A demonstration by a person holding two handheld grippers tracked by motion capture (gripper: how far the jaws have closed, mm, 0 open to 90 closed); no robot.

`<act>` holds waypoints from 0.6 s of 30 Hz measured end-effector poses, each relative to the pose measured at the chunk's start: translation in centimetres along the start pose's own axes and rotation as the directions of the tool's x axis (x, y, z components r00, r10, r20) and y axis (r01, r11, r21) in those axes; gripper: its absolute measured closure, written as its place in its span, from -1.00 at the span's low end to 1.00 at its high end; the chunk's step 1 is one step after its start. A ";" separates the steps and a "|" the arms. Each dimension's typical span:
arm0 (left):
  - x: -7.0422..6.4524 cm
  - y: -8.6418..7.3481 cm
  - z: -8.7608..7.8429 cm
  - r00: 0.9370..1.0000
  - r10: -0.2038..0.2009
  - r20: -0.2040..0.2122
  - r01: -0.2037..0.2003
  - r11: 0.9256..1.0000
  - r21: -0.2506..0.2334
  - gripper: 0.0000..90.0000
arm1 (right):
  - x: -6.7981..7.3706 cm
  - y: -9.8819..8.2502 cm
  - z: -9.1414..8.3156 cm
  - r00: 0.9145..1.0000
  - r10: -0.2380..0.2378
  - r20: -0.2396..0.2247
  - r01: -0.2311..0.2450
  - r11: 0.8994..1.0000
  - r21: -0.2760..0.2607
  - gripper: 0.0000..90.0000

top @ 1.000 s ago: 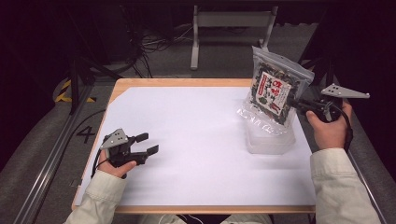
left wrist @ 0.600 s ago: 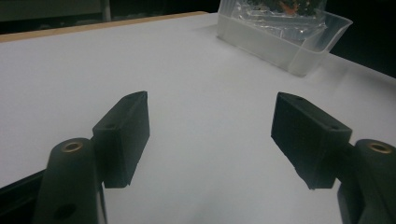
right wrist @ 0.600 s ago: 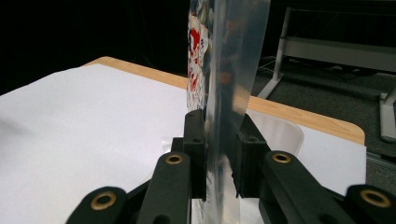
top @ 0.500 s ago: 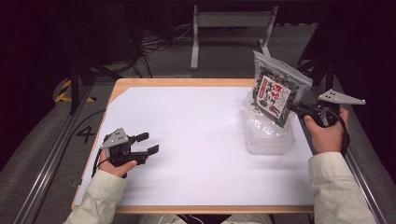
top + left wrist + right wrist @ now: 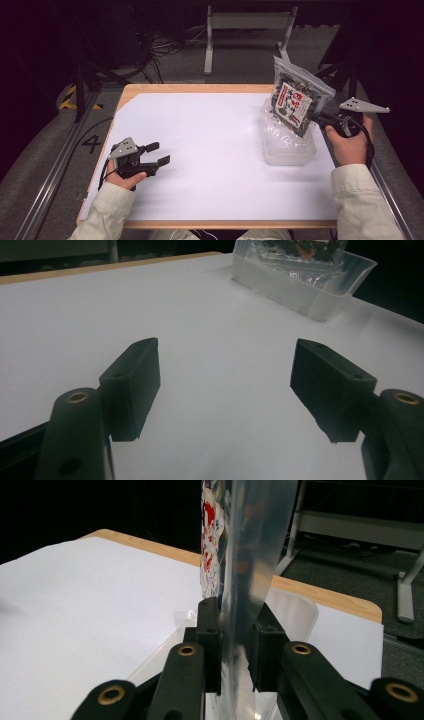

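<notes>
Right tool [image 5: 314, 118] clamped shut on the edge of a clear snack bag [image 5: 296, 97]; right gripper view shows both black pads [image 5: 209, 630] pressing the bag's shiny film [image 5: 245, 565] flat between them. Bag has a red-and-white label with dark contents, hangs tilted in the air above a clear plastic container [image 5: 288, 147]. Bag's lower corner is down near the container's mouth; cannot tell if it touches. More crinkled clear wrapping lies inside the container. Container sits on the right side of the table [image 5: 215, 150], which is covered in white with a wooden rim showing at the far and left edges. Right hand [image 5: 350, 142] grips the tool from the table's right edge, grey plate on top.

Left tool [image 5: 157, 153] wide open, nothing between its jaws; low over the table's near left part, held by the left hand [image 5: 122, 175]. Left gripper view: both pads [image 5: 132, 385] apart over bare white surface, container [image 5: 305, 282] well apart at far right.
</notes>
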State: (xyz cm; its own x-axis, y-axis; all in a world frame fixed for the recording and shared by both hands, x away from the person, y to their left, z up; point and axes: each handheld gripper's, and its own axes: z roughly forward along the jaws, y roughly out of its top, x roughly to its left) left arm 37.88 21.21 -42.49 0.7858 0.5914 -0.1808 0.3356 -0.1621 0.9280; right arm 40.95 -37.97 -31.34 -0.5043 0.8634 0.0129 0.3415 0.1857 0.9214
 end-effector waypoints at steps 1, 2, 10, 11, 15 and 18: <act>0.0 0.0 0.0 1.000 0.001 0.002 -0.001 1.000 0.002 -0.35 | 0.0 0.0 0.0 1.000 0.003 -0.001 -0.003 1.000 0.004 0.74; 0.0 0.0 0.0 1.000 0.001 0.002 -0.001 1.000 0.001 -0.35 | 0.0 0.0 0.0 1.000 -0.001 0.002 0.001 1.000 0.006 0.74; 0.0 0.0 0.0 1.000 0.000 0.001 0.000 1.000 0.001 -0.35 | -0.1 0.0 0.1 1.000 0.010 0.002 -0.010 0.999 0.052 0.74; 0.0 0.0 0.0 1.000 0.000 0.002 0.000 1.000 0.002 -0.35 | -0.1 0.0 0.1 1.000 0.012 0.001 -0.012 0.998 0.056 0.74; 0.0 0.0 0.0 1.000 0.005 0.001 -0.005 1.000 0.004 -0.35 | 0.1 0.0 0.5 1.000 -0.008 0.009 0.007 0.992 0.128 0.74; 0.0 0.0 0.0 1.000 0.001 0.002 -0.001 1.000 0.000 -0.35 | 0.4 -0.3 1.0 1.000 -0.018 0.006 0.017 0.990 0.138 0.74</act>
State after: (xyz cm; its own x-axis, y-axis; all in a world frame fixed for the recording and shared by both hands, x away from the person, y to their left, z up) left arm 37.88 21.25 -42.48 0.7872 0.5896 -0.1810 0.3351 -0.1624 0.9281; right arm 41.47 -37.24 -32.02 -0.5056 0.8627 -0.0058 0.4393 0.2632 0.8589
